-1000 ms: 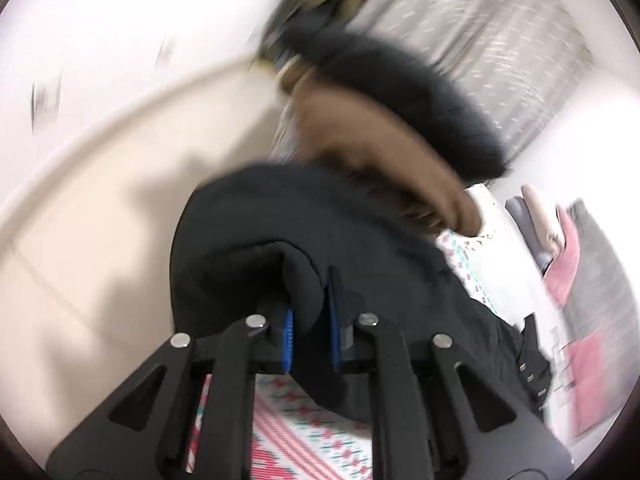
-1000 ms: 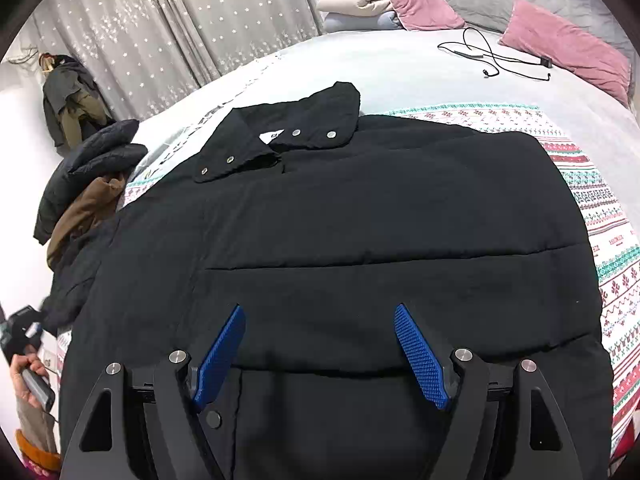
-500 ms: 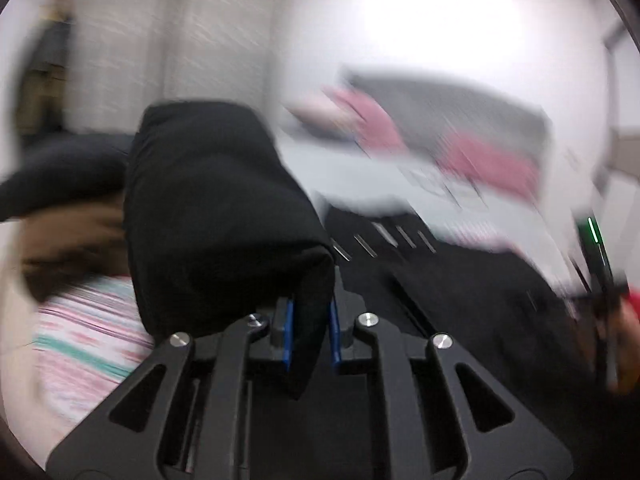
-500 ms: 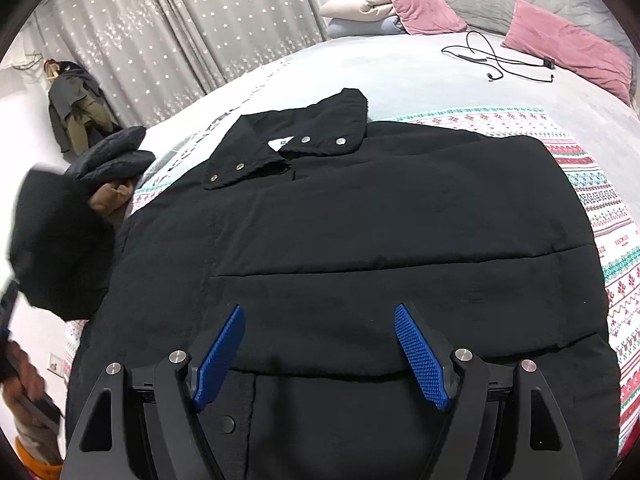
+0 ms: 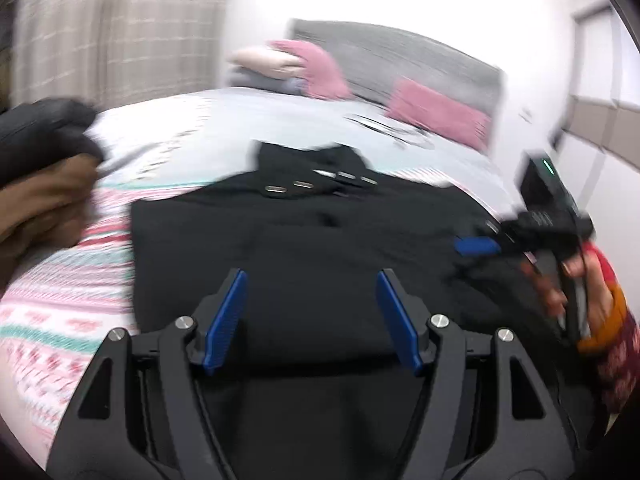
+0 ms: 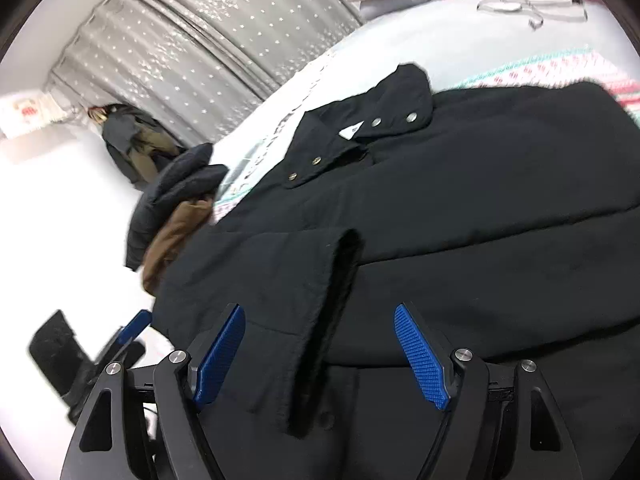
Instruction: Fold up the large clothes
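A large black coat [image 6: 480, 208] lies spread on the bed, collar with metal snaps [image 6: 360, 136] at the far end. Its left sleeve [image 6: 288, 280] lies folded across the coat's front, cuff toward me. My right gripper [image 6: 320, 352] is open and empty, low over the coat's lower part beside the sleeve's edge. My left gripper [image 5: 310, 316] is open and empty above the coat [image 5: 320, 248]. The right gripper also shows in the left wrist view [image 5: 476, 246], at the coat's right side. The left gripper shows at the lower left of the right wrist view [image 6: 134, 326].
A patterned blanket [image 5: 60, 300] covers the bed under the coat. A pile of dark and brown clothes [image 6: 176, 208] lies at the bed's left edge. Pink pillows [image 5: 436, 116] and a cable [image 6: 532, 4] lie at the head end. Curtains [image 6: 208, 48] hang behind.
My left gripper carried the sleeve over onto the coat's front, let it go and opened. My right gripper stayed open and tilted a little toward the left.
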Demonstrator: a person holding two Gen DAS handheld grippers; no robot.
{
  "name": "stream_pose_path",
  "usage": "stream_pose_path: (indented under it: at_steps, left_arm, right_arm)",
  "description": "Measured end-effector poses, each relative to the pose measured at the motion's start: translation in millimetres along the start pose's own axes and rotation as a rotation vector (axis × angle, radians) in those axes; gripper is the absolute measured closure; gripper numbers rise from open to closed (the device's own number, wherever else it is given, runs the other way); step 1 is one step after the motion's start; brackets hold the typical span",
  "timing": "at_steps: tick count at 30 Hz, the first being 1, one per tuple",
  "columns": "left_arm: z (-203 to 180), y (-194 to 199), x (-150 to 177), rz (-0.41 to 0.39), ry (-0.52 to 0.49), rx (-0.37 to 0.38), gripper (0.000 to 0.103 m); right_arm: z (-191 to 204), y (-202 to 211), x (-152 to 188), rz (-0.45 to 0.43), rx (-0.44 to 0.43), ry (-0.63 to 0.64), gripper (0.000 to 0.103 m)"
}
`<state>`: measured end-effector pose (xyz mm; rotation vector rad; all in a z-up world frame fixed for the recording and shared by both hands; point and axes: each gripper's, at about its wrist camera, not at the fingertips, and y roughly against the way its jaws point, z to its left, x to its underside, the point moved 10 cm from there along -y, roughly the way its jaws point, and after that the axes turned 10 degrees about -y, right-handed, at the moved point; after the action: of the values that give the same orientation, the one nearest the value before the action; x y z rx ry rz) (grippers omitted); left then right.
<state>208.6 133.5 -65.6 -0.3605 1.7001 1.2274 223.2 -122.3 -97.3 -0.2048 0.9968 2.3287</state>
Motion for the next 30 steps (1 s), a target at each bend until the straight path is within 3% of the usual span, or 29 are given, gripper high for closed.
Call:
stream_pose_path:
  at_steps: [3,7,10,11,12,17,22,27,30]
  left_arm:
    - [50,17,4,-0.039,0.150,-0.098,0.035]
    - [93,19,14,-0.066,0.306,-0.159,0.036]
    - [115,17,24,-0.073,0.406,-0.171,0.045]
    - [119,18,27,-0.073,0.423,-0.171,0.051]
    - [122,19,28,-0.073,0.436,-0.174,0.053]
    - [107,9,25,-0.062,0.392,-0.157,0.065]
    - [75,-23,26,0.018,0.262,-0.132,0.067]
    - [55,-65,63,0.282,0.131,-0.169,0.067]
    - [48,-67,62,0.306,0.069,-0.188,0.067]
  right_arm:
    - [-2,-16,7,0.049,0.029,-0.036,0.025]
    - [18,-49,31,0.172,-0.012,-0.041,0.026]
    - [31,-64,45,0.213,0.034,-0.011,0.064]
    - [38,-64,45,0.212,0.046,0.017,0.083]
    - [47,-61,43,0.205,0.030,0.036,0.091]
    - [101,-24,2,0.056,-0.014,0.173,0.094]
    - [96,9,-49,-0.080,0.060,0.218,0.094]
    - [43,-7,-65,-0.040,0.182,0.183,0.094]
    - [1,-31,-51,0.022,0.259,0.152,0.094]
